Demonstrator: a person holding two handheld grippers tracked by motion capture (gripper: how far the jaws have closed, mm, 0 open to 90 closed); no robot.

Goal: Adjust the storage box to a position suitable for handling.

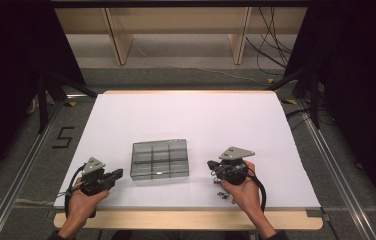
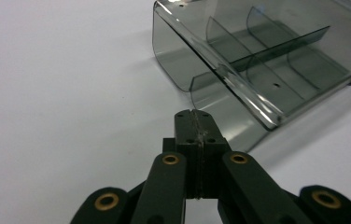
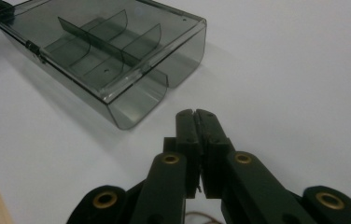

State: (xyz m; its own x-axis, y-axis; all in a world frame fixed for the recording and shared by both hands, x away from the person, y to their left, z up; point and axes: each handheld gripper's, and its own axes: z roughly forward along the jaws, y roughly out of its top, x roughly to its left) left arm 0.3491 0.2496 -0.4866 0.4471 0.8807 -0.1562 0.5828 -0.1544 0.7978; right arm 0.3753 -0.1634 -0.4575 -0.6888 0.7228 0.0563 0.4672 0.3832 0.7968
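Presently listed, jaws first: left gripper point(image 2: 194, 113), black jaws clenched together with nothing between them, tips low at centre of the left gripper view, just short of the nearest corner of the box. Right gripper point(image 3: 195, 112), black jaws likewise pressed together and bare, tips low at centre of the right gripper view, close to a corner of the same box but apart from it. Item: one smoky transparent compartment box point(image 1: 159, 159), lid closed, thin dividers visible inside, lying flat on the table at centre of the high view, lower half of the frame, between the two grippers and touched by neither. Left hand point(image 1: 82, 202), lower left of the high view, carrying its gripper with a grey three-cornered plate on top. Right hand point(image 1: 243, 192), lower right, the same. Surface: white table point(image 1: 186, 115) with a wooden front edge.
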